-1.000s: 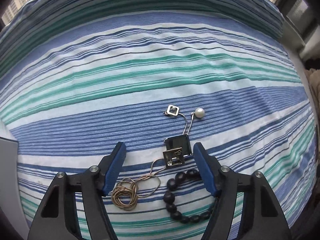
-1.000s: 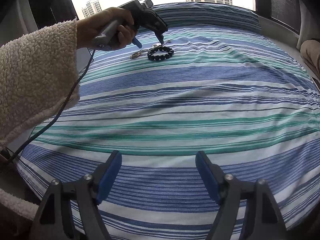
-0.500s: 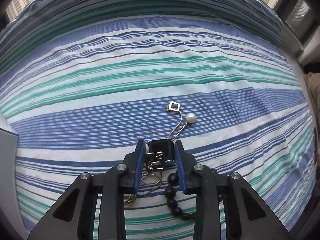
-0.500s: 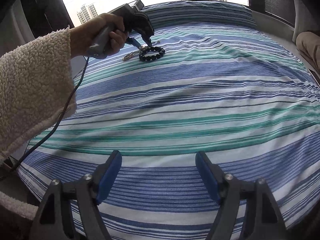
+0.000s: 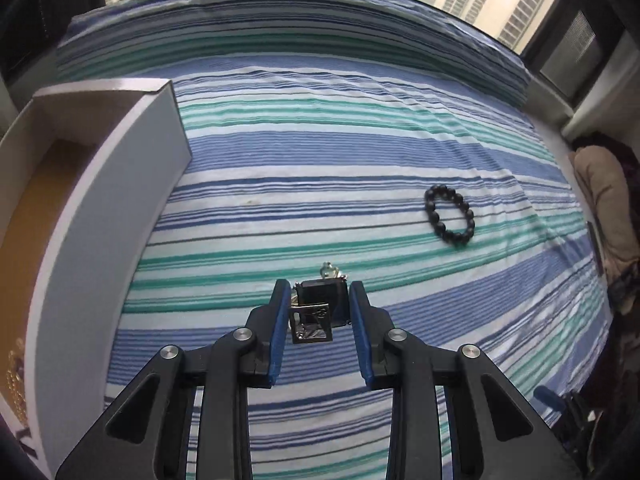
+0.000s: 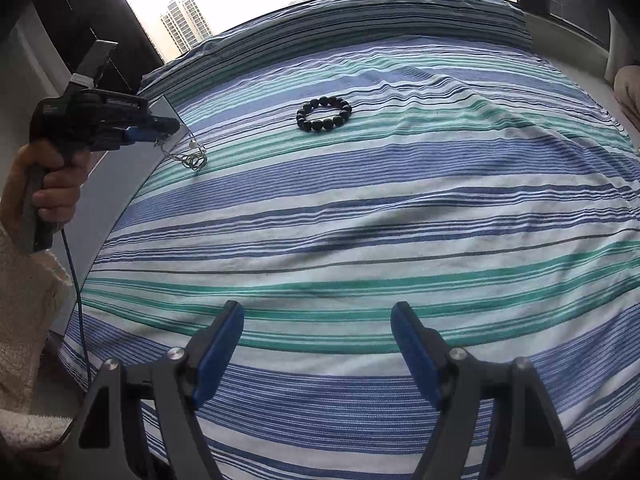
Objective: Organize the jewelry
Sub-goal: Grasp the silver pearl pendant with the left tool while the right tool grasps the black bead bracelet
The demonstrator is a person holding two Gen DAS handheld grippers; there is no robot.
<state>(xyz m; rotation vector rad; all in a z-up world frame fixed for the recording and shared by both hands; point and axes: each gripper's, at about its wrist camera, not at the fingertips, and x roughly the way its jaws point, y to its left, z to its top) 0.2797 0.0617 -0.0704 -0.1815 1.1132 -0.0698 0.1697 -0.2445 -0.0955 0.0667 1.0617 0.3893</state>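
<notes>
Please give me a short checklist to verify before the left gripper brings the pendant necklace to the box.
1. Left gripper shut on the pendant: ok.
2. Chain fully off the bedsheet: cannot tell; its lower loops look close to the fabric.
3. Box open and beside the gripper: ok.
4. Bead bracelet apart from the chain: ok.
5. Right gripper open and away from the path: ok.

The left wrist view looks forward along its fingers, low and close over the striped bed (image 5: 320, 184), toward the windows. The right wrist view sits farther back, facing across the bed. Both share the black bead bracelet (image 5: 450, 220) (image 6: 324, 114) and the white box (image 5: 100, 216).
</notes>
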